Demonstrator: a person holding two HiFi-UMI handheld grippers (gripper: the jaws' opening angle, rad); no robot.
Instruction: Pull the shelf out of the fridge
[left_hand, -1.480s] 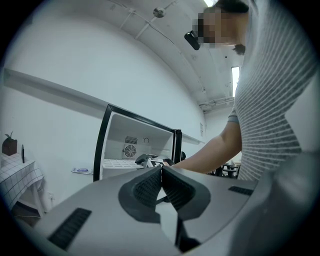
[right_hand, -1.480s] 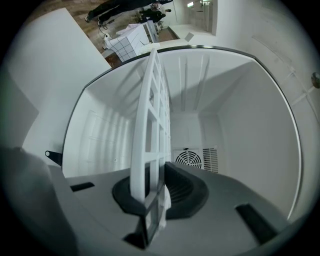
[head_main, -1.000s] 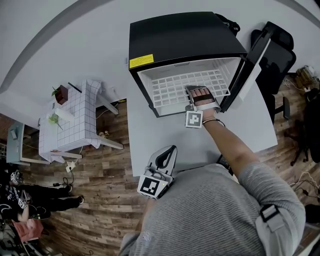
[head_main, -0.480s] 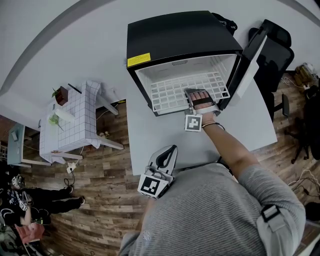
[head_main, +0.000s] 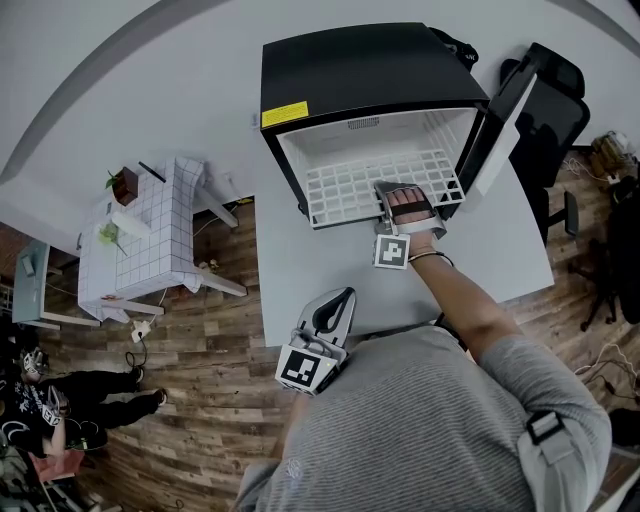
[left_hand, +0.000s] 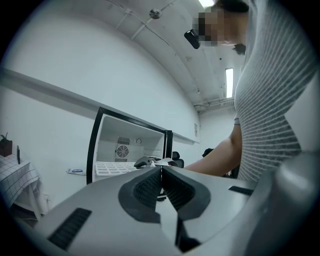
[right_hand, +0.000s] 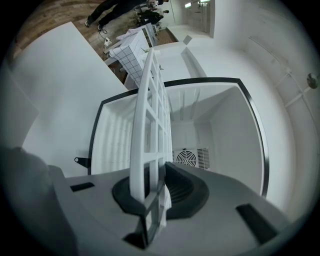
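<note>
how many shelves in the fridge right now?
1. The white grid shelf lies in the open fridge, its front edge clamped between the fingers of the right gripper. No other shelf shows inside.

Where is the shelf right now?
In the head view, the white grid shelf lies inside the open fridge at top centre. The right gripper is clamped on its front edge, toward the right side.
</note>
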